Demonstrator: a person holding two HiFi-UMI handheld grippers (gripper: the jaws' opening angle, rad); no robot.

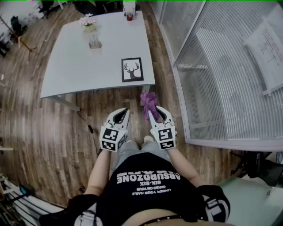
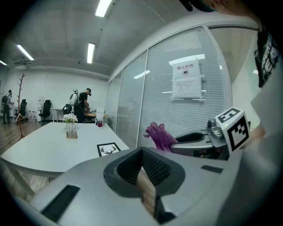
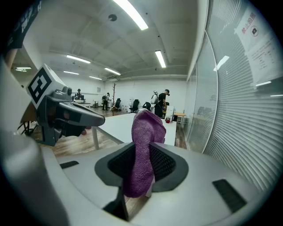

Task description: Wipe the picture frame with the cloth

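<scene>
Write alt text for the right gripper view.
The right gripper is shut on a fuzzy purple cloth that sticks up between its grey jaws. Beyond lie a white table and a glass wall with blinds; the left gripper shows at left.

We cannot tell what the small thing [image 1: 94,43] left of centre on the table [image 1: 75,66] is, nor the red thing [image 1: 129,17] at its far end, and the top edge cuts off the white thing [image 1: 129,5] behind that. The notice's [image 2: 187,80] print, upper right in the left gripper view, is too small for us to read. In the head view the right gripper [image 1: 154,110] covers the cloth's [image 1: 149,100] lower part.
</scene>
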